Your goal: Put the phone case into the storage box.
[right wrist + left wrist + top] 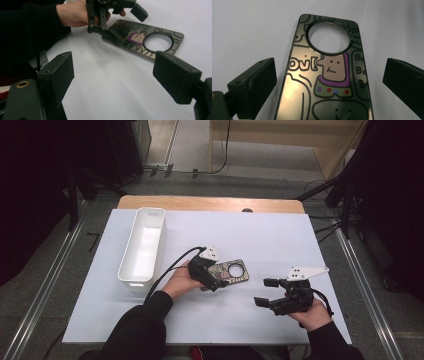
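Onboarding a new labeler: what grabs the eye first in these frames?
The cartoon-printed phone case with its round camera hole, flat mid-table between the open jaws of the left gripper. Next, the white bin at the table's left and the right gripper, open, off to the case's right.

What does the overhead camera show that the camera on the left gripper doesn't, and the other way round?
The high view alone takes in the white bin, the right gripper, both hands and the table's wooden edge. The left gripper view alone gives the cartoon drawing on the phone case up close: a face, coloured dots, lettering. Both show the phone case with its round hole on the white sheet, and the open left gripper at it.
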### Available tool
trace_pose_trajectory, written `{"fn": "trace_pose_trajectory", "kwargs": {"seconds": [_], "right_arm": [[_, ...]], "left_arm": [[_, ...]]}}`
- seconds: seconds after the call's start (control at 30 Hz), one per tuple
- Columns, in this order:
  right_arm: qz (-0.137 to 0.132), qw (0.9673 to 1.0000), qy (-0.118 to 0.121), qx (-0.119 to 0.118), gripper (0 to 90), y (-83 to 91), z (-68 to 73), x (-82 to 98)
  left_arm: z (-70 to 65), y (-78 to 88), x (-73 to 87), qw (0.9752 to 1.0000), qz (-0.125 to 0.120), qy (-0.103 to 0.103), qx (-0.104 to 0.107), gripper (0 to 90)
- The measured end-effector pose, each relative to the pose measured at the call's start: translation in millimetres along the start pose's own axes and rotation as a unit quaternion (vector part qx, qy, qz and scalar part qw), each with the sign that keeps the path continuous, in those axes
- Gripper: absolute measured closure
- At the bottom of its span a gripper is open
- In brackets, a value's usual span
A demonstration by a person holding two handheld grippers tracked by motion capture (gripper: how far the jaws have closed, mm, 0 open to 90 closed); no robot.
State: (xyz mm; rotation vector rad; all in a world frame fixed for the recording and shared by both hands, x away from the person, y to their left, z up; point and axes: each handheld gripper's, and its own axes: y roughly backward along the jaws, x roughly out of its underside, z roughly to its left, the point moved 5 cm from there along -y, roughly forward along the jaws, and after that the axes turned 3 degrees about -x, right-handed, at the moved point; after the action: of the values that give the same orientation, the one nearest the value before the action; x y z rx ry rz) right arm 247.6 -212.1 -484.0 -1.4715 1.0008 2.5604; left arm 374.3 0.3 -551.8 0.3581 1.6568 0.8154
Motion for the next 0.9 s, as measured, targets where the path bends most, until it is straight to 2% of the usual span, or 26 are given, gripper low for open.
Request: {"fn": "trace_pose_trajectory", "kwargs": {"seconds": [0.13, 0.27, 0.43, 0.6, 0.7, 0.9], "right_arm": [[-0.001, 1.0000, 0.001, 0.000, 16.2, 0.1, -0.3, -0.1], [-0.003, 1.0000, -0.003, -0.001, 16.2, 0.6, -0.7, -0.3], [-0.002, 1.0000, -0.002, -0.001, 16.2, 0.6, -0.4, -0.2], [-0.002, 1.0000, -0.001, 0.000, 16.2, 0.7, -0.5, -0.1], [-0.002, 1.0000, -0.001, 0.001, 16.2, 0.8, -0.5, -0.1], [-0.002, 1.0000, -0.001, 0.001, 16.2, 1.0, -0.3, 0.1]], "left_arm": [[0.8, -2.6, 2.5, 0.9999, 0.011, 0.001, -0.006, 0.0], [-0.7, -3.5, 3.0, 0.9997, 0.019, -0.012, -0.010, 0.0], [-2.6, -6.9, 3.8, 0.9984, 0.038, -0.027, -0.031, 0.0], [-2.9, -7.2, 4.0, 0.9982, 0.040, -0.029, -0.034, 0.0], [-4.6, -7.9, 4.5, 0.9969, 0.048, -0.041, -0.047, 0.2], [-3.6, -6.9, 4.7, 0.9971, 0.044, -0.038, -0.050, 3.3]]}}
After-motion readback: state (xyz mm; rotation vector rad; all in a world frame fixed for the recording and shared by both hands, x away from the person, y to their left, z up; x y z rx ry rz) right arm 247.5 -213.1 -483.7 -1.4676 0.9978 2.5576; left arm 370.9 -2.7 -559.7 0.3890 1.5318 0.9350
